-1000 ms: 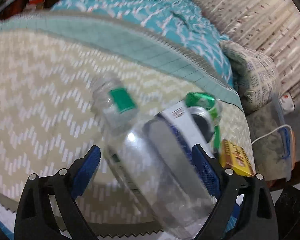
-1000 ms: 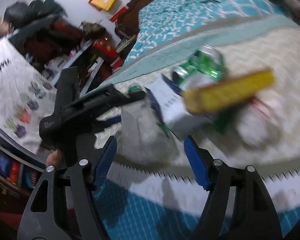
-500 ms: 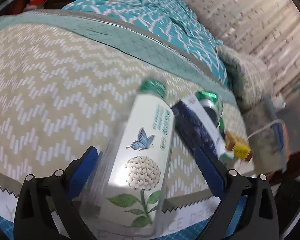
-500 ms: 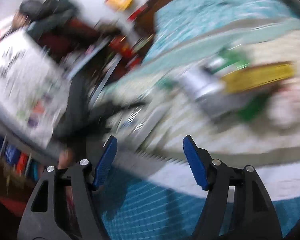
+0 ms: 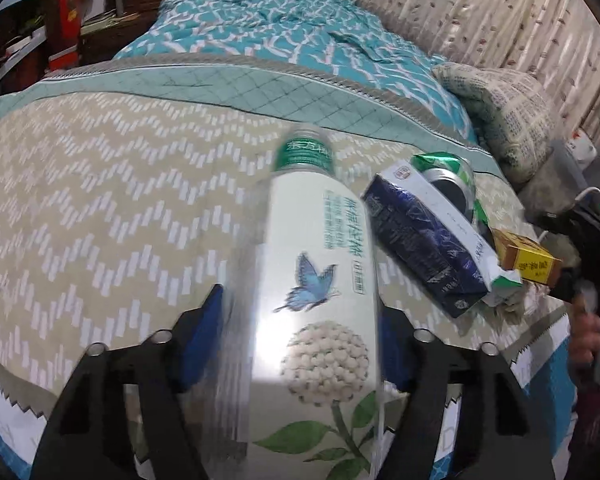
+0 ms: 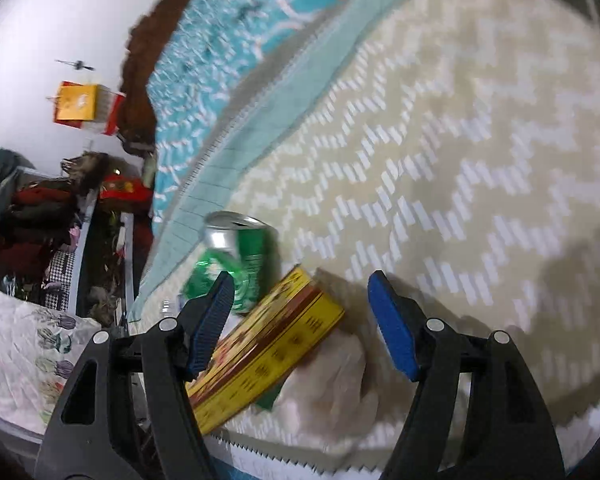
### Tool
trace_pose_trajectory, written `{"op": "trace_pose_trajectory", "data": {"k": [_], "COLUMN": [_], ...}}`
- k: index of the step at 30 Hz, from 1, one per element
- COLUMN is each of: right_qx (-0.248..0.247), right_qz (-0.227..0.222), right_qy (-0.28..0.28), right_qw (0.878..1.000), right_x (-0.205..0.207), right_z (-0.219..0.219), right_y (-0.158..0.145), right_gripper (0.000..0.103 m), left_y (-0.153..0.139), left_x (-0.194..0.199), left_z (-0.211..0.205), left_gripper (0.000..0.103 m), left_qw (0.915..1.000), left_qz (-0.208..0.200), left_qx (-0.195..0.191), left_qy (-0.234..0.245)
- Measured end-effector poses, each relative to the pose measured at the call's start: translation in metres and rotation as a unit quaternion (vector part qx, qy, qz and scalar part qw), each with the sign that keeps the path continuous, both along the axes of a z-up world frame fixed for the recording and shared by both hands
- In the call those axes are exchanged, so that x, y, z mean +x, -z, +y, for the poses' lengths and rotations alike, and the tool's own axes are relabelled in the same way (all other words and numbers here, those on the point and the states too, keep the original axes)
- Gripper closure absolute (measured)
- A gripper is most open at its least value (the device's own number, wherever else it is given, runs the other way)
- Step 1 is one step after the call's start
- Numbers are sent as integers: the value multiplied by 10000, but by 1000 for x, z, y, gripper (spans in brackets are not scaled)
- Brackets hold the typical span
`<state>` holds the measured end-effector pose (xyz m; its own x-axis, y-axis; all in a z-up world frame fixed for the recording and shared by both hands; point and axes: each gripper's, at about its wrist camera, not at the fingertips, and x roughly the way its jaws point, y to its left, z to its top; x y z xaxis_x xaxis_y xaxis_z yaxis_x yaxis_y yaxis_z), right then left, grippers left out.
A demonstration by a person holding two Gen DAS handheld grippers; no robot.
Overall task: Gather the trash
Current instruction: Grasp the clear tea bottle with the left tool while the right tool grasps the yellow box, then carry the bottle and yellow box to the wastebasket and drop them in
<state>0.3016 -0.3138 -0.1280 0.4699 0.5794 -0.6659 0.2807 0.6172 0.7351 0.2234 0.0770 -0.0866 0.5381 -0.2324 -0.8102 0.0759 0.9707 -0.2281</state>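
My left gripper (image 5: 300,340) is shut on a clear plastic bottle (image 5: 320,300) with a green cap and a butterfly label, held over the bed's front edge. To its right on the bed lie a dark blue carton (image 5: 424,248), a crushed green can (image 5: 448,176) and a yellow box (image 5: 528,260). My right gripper (image 6: 304,320) is open over the yellow box (image 6: 268,348), with the green can (image 6: 240,260) just beyond the left finger and a crumpled white tissue (image 6: 332,392) below the jaws.
A beige zigzag blanket (image 5: 100,200) covers the bed, with a teal quilt (image 5: 260,32) behind. A patterned pillow (image 5: 508,108) lies at the right by a curtain. Cluttered shelves (image 6: 40,232) stand left of the bed.
My left gripper has closed on the bottle and turned it label up. My right gripper has swung right and come in close over the yellow box and tissue.
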Motion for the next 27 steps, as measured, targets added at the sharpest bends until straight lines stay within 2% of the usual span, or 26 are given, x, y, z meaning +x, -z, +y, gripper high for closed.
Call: {"op": "trace_pose_trajectory", "data": {"k": [2, 3, 5, 9, 11, 15, 18, 21, 24, 27], "right_qx": [139, 158, 253, 497, 456, 417, 339, 308, 390, 184], "right_qz": [13, -8, -165, -752, -1078, -1376, -1475, -1471, -1438, -1421], "right_qy": [-105, -207, -303, -396, -462, -411, -187, 314, 866, 1174], "right_qw": [9998, 9997, 9991, 9951, 9921, 9888, 9883, 9881, 9850, 9827], "right_x": [5, 0, -7, -52, -83, -143, -191, -231, -263, -286], "right_z": [4, 9, 15, 18, 17, 11, -7, -35, -65, -90], "right_y": [6, 6, 2, -27, -41, -49, -45, -36, -28, -27], "right_gripper": [37, 60, 63, 72, 73, 74, 74, 75, 75, 75], "left_y": [0, -1, -2, -18, -26, -32, -40, -47, -46, -37], "left_x": [-1, -2, -5, -19, -32, -65, -95, -121, -135, -141], "left_z": [-2, -3, -3, 2, 2, -5, -13, -33, -65, -110], "left_gripper": [41, 41, 41, 41, 41, 41, 41, 41, 41, 41], "left_qw": [10000, 9999, 10000, 9995, 9987, 9947, 9853, 9718, 9629, 9538], "left_qz": [-41, -41, 7, -117, -180, -175, -348, -420, -308, -55], "left_qx": [74, 93, 3, -271, -396, -656, -1048, -1365, -1341, -1213], "left_qy": [18, 29, 50, 117, 253, 776, 1301, 1875, 2322, 2747]}}
